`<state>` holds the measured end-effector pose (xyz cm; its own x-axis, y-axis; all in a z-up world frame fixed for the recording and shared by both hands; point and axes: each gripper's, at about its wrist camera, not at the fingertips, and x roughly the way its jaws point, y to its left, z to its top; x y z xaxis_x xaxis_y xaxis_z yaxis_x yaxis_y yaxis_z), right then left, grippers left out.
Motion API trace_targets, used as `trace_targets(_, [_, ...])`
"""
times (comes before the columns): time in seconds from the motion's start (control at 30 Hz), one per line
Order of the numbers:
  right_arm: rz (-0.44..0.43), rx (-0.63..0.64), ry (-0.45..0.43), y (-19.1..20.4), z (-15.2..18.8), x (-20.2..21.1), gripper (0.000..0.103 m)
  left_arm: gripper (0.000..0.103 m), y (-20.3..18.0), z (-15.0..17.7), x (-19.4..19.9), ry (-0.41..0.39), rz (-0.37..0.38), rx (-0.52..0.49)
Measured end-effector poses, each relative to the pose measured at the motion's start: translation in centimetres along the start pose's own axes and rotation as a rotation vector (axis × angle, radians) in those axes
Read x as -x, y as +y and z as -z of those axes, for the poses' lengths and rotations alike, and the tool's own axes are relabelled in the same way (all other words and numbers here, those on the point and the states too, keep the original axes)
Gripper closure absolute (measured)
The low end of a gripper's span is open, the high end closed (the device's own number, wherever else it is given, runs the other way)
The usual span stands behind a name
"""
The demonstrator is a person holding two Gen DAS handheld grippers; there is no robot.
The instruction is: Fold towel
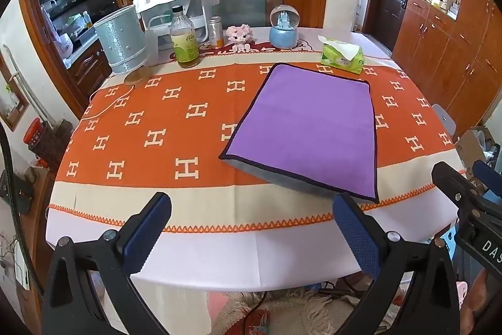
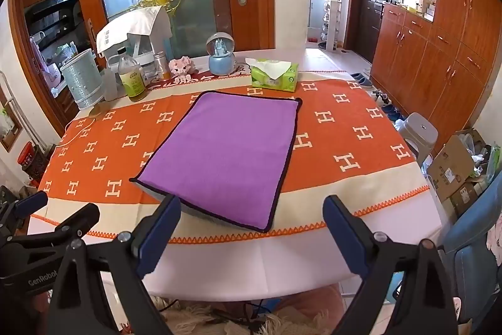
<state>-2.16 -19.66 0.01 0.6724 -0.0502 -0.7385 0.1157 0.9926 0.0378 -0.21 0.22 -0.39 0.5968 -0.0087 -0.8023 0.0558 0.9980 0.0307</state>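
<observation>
A purple towel (image 1: 306, 127) with a dark border and grey underside lies folded flat on the orange H-patterned tablecloth (image 1: 150, 121); it also shows in the right wrist view (image 2: 229, 156). My left gripper (image 1: 251, 228) is open and empty, held near the table's front edge, left of the towel's near corner. My right gripper (image 2: 251, 228) is open and empty, just in front of the towel's near edge. The right gripper shows at the right edge of the left wrist view (image 1: 464, 193), and the left gripper shows at the left edge of the right wrist view (image 2: 56, 215).
At the table's back stand a silver bin (image 1: 120, 41), a bottle (image 1: 185, 40), a snow globe (image 1: 284, 27), a pink toy (image 1: 240, 35) and a green tissue pack (image 1: 342, 55). A grey stool (image 2: 419, 134), cardboard boxes (image 2: 455, 168) and a blue chair (image 2: 470, 244) are at the right.
</observation>
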Motion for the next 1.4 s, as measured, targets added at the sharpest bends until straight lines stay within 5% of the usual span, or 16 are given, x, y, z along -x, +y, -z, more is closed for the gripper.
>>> trace_targets(1.4, [-0.003, 0.009, 0.006, 1.0, 0.3, -0.2, 0.01, 0.001, 0.2, -0.5, -0.3, 0.01, 0.004, 0.015])
